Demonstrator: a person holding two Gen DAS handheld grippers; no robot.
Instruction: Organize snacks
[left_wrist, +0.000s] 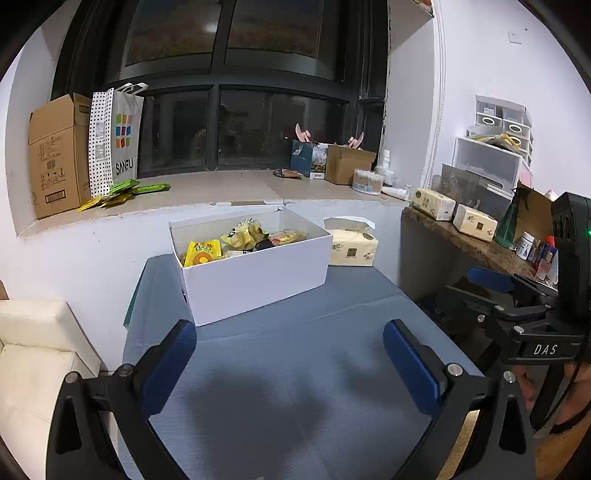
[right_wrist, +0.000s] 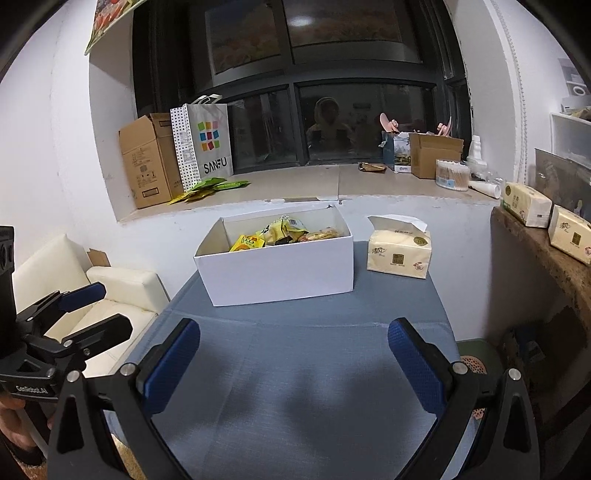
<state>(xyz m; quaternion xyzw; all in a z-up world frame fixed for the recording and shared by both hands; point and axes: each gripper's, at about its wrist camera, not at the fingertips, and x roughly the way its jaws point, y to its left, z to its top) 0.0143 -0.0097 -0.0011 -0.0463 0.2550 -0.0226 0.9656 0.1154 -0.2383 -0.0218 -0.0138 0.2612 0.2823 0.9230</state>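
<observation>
Snacks (left_wrist: 236, 242) fill the white box (left_wrist: 255, 273); left gripper (left_wrist: 290, 363) and right gripper (right_wrist: 293, 360) spread, empty.

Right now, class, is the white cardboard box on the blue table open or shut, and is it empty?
Open and not empty: the white cardboard box has no lid on top, and yellow snack packets show inside.

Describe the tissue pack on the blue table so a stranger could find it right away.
Start at the blue table below the dark window. An open white box of snacks stands on it, and the tissue pack sits just right of that box. Two similar cream packs lie on the wooden side shelf; this one alone sits on the table.
</observation>
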